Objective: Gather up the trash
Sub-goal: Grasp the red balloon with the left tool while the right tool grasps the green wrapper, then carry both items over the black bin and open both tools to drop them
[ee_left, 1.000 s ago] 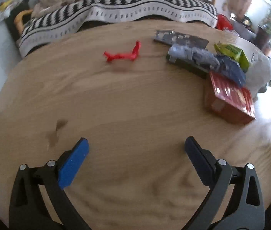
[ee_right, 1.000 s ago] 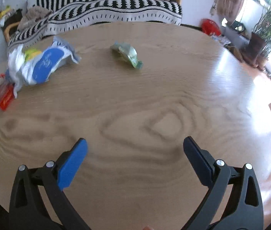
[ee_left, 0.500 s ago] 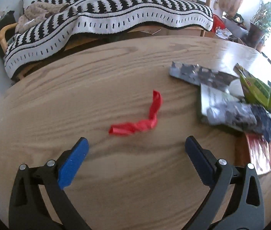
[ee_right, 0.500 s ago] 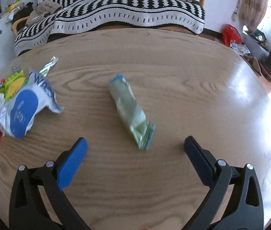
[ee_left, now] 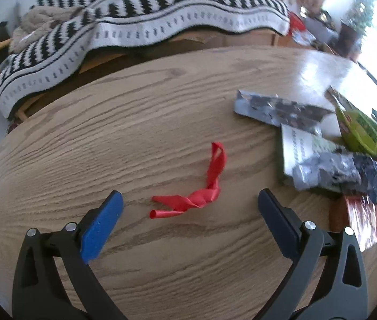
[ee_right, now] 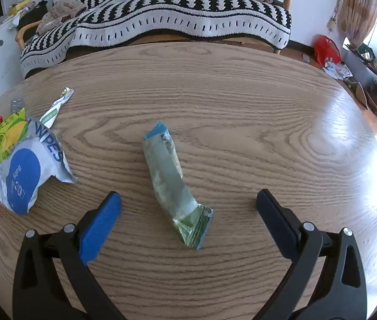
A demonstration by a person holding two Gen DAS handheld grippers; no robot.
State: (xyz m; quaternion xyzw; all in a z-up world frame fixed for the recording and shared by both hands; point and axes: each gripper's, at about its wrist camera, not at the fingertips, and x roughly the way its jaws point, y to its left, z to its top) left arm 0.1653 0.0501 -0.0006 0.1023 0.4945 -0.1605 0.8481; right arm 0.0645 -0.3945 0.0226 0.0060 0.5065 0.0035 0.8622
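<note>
I work over a round wooden table (ee_right: 241, 101), and most of its top is bare. The biggest thing on it is the heap of trash at its side: in my left view that heap (ee_left: 335, 154) lies to the right, made of a grey foil wrapper, a flat printed packet, a green packet and a red box at the near end. In my right view the same side shows a white and blue wipes pack (ee_right: 25, 176) with a yellow-green packet and crumpled white paper against it. I judge that this heap is where the trash is being gathered, though I see no bin or bag in either view.

Two pieces lie well apart from the heap, so the job is not finished. The green and blue snack wrapper (ee_right: 173, 184) lies flat on the wood, its near end between the fingers of my right claw (ee_right: 188, 205), which is spread wide and holds nothing. The twisted red strip (ee_left: 201, 189), smaller and thin, lies between the fingers of my left claw (ee_left: 191, 205), also spread wide and empty.

Neither piece is touched yet. What remains, as I judge it, is to close on each and carry it to the heap.
</note>
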